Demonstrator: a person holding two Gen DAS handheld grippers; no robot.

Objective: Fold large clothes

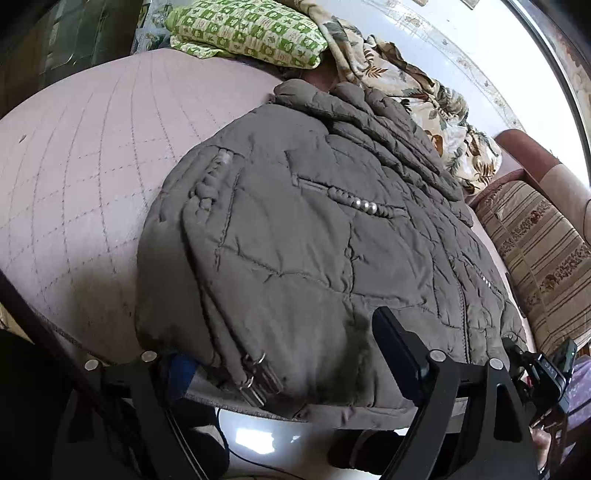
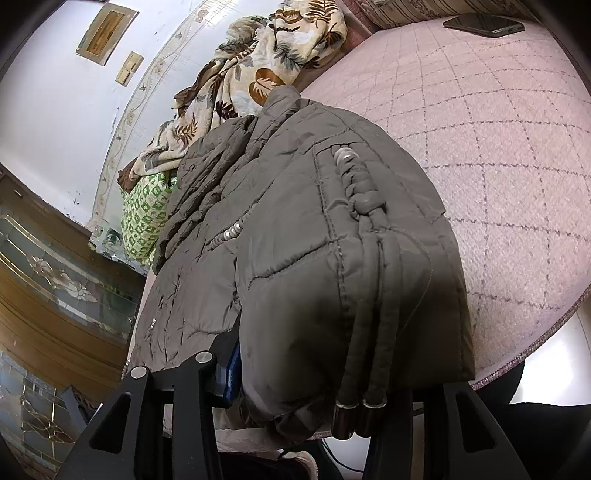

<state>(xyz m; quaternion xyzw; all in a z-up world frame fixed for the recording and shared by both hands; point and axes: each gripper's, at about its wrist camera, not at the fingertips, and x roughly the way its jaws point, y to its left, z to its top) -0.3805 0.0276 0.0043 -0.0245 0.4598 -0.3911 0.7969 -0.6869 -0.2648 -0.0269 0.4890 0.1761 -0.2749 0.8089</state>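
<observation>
A grey-brown quilted jacket (image 1: 314, 240) lies folded on a pink quilted bed cover (image 1: 92, 166), its hem hanging over the near edge. My left gripper (image 1: 280, 339) straddles the hem's left corner with its jaws wide apart. One finger sits at the jacket's side and the other rests on top of the flat fabric. Drawstring ends (image 1: 258, 380) with metal tips lie between them. In the right wrist view the jacket (image 2: 314, 258) bulges between the fingers of my right gripper (image 2: 332, 369), which is shut on that fold. Its right finger is hidden behind the cloth.
A floral blanket (image 2: 266, 62) and a green checked pillow (image 1: 247, 29) lie beyond the jacket near the wall. A striped cushion (image 1: 535, 251) sits beside it. A dark phone (image 2: 484, 24) rests on the bed cover (image 2: 498, 166). A wooden glass-fronted cabinet (image 2: 55, 280) stands alongside.
</observation>
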